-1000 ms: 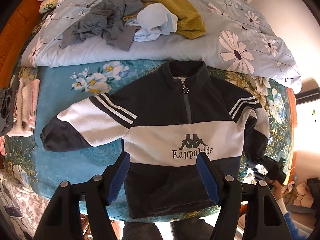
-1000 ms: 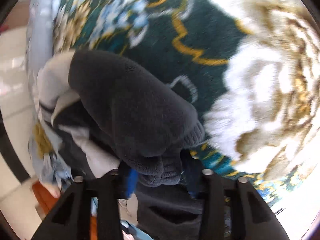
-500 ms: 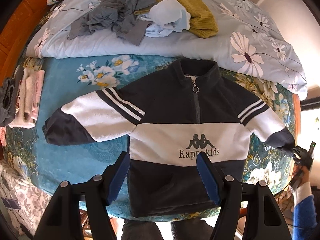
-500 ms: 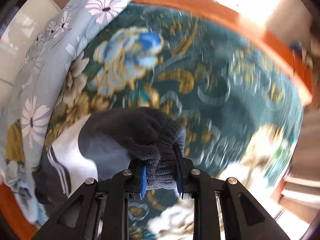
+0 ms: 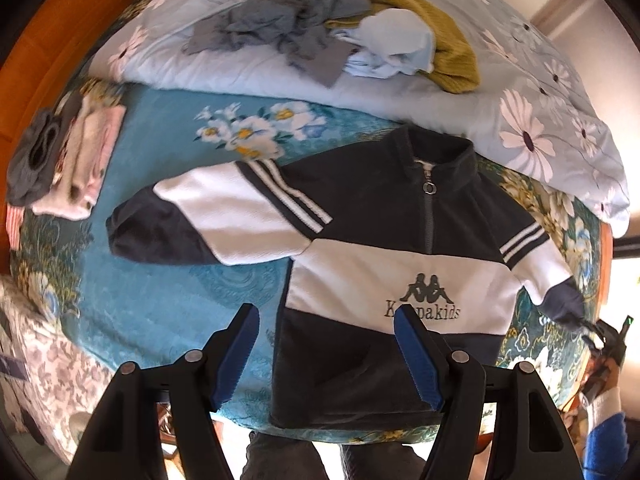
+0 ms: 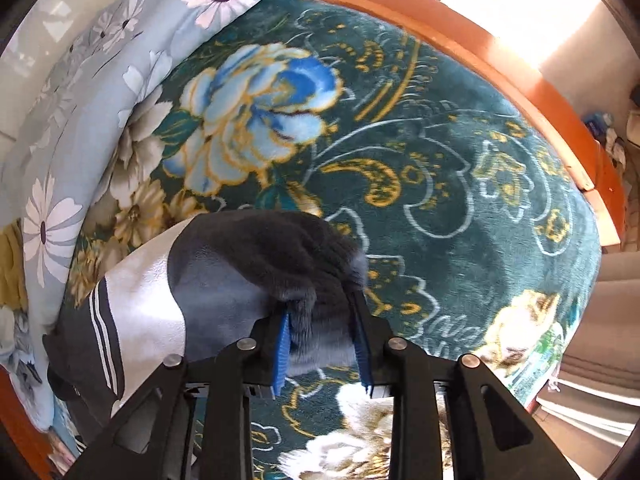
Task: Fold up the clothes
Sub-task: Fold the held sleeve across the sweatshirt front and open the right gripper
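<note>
A navy and white Kappakids fleece sweater (image 5: 384,248) lies face up on the teal floral blanket, both sleeves spread out. My left gripper (image 5: 326,354) is open and empty, hovering above the sweater's lower hem. My right gripper (image 6: 322,344) is shut on the dark cuff of the sweater's right sleeve (image 6: 276,264) and holds it stretched out over the blanket. In the left wrist view the right gripper (image 5: 600,336) shows at the far right, at the end of that sleeve (image 5: 560,304).
A pile of unfolded clothes (image 5: 344,36), grey, pale blue and mustard, lies on the daisy-print duvet (image 5: 540,120) behind the sweater. Folded pink and grey items (image 5: 72,168) are stacked at the left. The orange wooden bed frame (image 6: 520,76) borders the blanket (image 6: 440,200).
My right gripper has pulled the bunched right sleeve outward until it lies straight. My left gripper has shifted left, so the sweater sits further right in its view.
</note>
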A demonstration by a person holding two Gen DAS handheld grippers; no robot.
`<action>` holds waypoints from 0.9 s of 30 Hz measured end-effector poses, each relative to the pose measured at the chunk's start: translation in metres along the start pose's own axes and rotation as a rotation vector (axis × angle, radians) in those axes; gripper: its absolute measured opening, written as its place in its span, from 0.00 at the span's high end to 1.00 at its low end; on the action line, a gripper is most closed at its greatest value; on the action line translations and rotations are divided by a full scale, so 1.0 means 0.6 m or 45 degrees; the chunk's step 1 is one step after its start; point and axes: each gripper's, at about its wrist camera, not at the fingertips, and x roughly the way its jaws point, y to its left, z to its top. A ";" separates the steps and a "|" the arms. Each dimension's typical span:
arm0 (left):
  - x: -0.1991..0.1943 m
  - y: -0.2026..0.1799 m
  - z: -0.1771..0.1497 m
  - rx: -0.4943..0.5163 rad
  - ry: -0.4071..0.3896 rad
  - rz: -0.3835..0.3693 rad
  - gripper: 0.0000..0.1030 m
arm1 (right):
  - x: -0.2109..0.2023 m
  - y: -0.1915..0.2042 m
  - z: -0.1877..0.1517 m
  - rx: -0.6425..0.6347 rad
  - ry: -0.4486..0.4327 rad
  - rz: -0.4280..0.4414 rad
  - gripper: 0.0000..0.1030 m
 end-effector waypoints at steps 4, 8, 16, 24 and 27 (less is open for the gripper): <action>-0.001 0.040 -0.002 -0.088 -0.027 -0.008 0.28 | -0.025 -0.026 -0.007 0.061 -0.033 -0.001 0.60; -0.002 0.085 -0.002 -0.189 -0.081 -0.026 0.28 | -0.057 -0.029 -0.038 0.082 -0.049 0.043 0.56; 0.043 0.229 -0.030 -0.494 -0.137 -0.049 0.28 | -0.064 0.094 -0.234 -0.121 0.119 0.267 0.39; 0.133 0.412 -0.076 -0.978 -0.101 -0.185 0.28 | -0.094 0.281 -0.395 -0.485 0.225 0.382 0.19; 0.170 0.474 -0.091 -1.145 -0.107 -0.215 0.28 | -0.117 0.313 -0.403 -0.547 0.194 0.332 0.08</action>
